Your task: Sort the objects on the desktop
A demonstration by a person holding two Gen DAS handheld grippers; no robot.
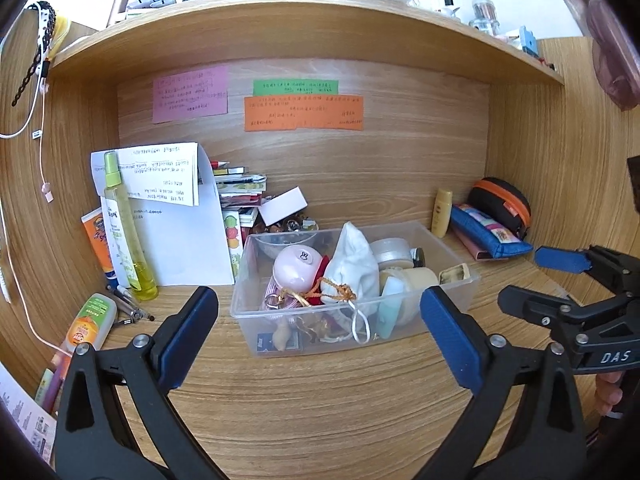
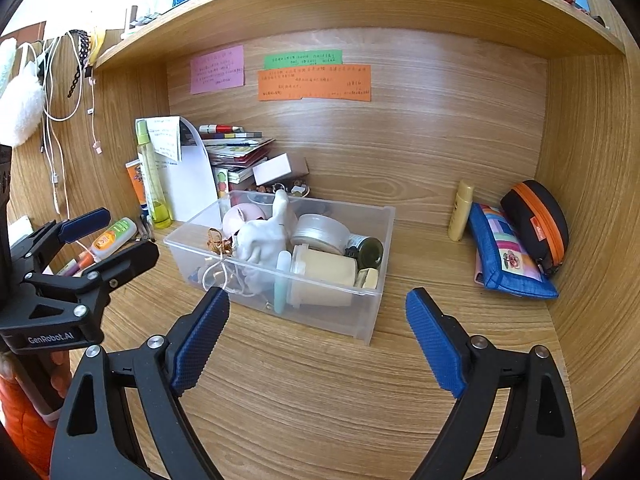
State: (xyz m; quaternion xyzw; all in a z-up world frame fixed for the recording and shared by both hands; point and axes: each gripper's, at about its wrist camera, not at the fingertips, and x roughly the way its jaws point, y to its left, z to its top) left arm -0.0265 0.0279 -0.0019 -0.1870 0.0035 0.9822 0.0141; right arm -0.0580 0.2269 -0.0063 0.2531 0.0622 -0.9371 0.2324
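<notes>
A clear plastic bin stands mid-desk, full of small items: a pink round case, a white cloth pouch, jars and a teal tube. It also shows in the right wrist view. My left gripper is open and empty, just in front of the bin. My right gripper is open and empty, in front of the bin's near right corner. Each gripper shows at the edge of the other's view: the right gripper, the left gripper.
At the right wall lie a blue pencil case, a black-orange zip case and a small yellow bottle. At the left stand a yellow spray bottle, papers, stacked booklets, an orange tube and pens. A shelf overhangs the desk.
</notes>
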